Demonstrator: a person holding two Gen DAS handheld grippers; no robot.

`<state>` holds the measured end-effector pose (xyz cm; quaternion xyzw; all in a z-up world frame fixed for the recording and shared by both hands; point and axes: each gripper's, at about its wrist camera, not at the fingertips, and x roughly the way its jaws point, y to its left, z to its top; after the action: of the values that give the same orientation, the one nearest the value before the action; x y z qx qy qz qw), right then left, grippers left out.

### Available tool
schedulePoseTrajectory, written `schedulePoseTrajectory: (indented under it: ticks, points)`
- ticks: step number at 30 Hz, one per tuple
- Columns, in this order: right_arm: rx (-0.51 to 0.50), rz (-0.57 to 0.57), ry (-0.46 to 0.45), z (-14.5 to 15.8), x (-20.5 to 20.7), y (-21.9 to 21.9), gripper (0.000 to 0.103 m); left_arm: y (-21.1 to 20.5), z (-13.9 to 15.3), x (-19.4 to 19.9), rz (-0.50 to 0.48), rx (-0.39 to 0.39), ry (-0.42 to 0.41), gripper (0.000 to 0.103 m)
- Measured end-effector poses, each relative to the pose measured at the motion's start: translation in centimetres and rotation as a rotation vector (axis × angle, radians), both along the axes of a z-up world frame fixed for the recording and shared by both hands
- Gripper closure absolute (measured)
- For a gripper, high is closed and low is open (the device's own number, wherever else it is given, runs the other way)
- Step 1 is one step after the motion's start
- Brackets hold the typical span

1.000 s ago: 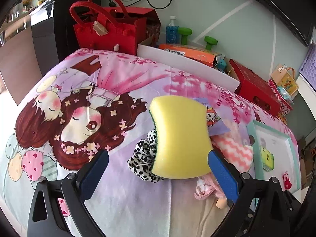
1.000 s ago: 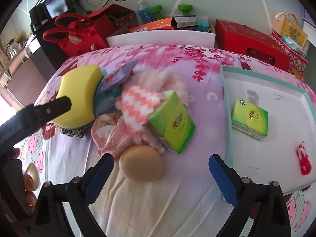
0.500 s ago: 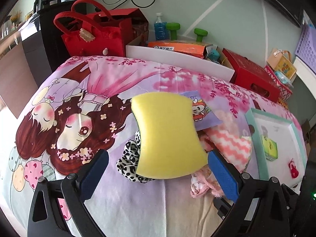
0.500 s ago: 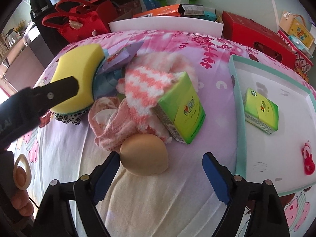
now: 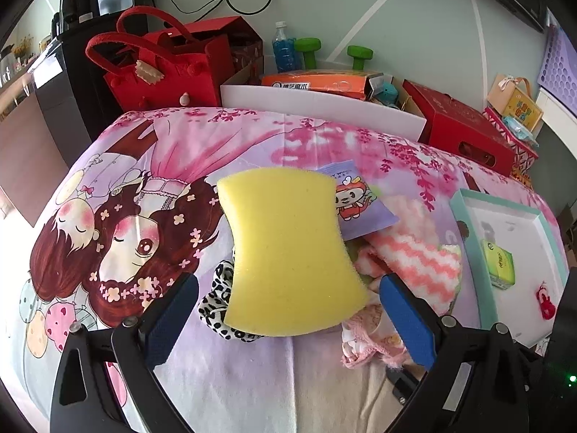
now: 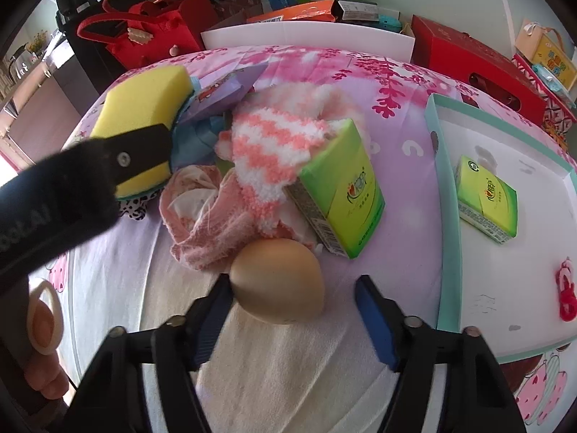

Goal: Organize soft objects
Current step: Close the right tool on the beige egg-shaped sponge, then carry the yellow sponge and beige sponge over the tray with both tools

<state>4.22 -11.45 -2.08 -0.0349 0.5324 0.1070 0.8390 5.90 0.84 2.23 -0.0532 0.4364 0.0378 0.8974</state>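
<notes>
A yellow sponge [image 5: 288, 252] lies on top of a heap of soft things on the cartoon bedsheet. My left gripper [image 5: 288, 281] stands open, its blue pads on either side of the sponge's near end with gaps on both sides. In the right wrist view a tan egg-shaped soft ball [image 6: 277, 281] sits between the fingers of my right gripper [image 6: 293, 285], whose jaws are closing. Its left pad is at the ball's side and its right pad is still apart from it. The heap also holds a pink-and-white fuzzy sock [image 6: 274, 144], a green tissue pack [image 6: 342, 187] and a pink cloth [image 6: 205, 216].
A teal-rimmed tray [image 6: 447, 216] at the right holds a second green pack [image 6: 487, 198] and a small red item [image 6: 566, 296]. A leopard scrunchie [image 5: 216, 303] and a purple wipes pack [image 5: 357, 198] lie under the sponge. A red bag [image 5: 162, 68] and boxes line the far edge.
My right gripper's jaws have narrowed around the tan ball and come closer to it. The left gripper has drifted, so the sponge now sits further left between its fingers.
</notes>
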Motion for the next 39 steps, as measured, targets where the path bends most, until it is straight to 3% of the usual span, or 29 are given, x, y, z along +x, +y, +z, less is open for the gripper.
schedulePoseTrajectory:
  ticks: [3,4,7,25,39]
  points:
    - [-0.002,-0.002,0.006,-0.1,0.1,-0.1,0.040,-0.1,0.0,0.0,-0.003,0.005,-0.001,0.004]
    - [0.000,-0.002,0.006,-0.1,0.1,-0.1,0.045,-0.1,0.0,0.0,-0.004,0.003,-0.002,0.008]
    - [0.008,0.002,0.009,0.0,0.1,-0.1,0.054,0.0,-0.1,0.0,-0.007,-0.009,0.004,0.032]
    - [0.013,-0.001,0.016,0.0,0.2,-0.3,0.055,0.6,0.2,-0.3,0.006,-0.030,-0.008,0.035]
    - [0.011,-0.030,-0.027,1.3,0.0,-1.7,0.056,0.8,2.0,-1.3,0.012,-0.037,-0.076,0.036]
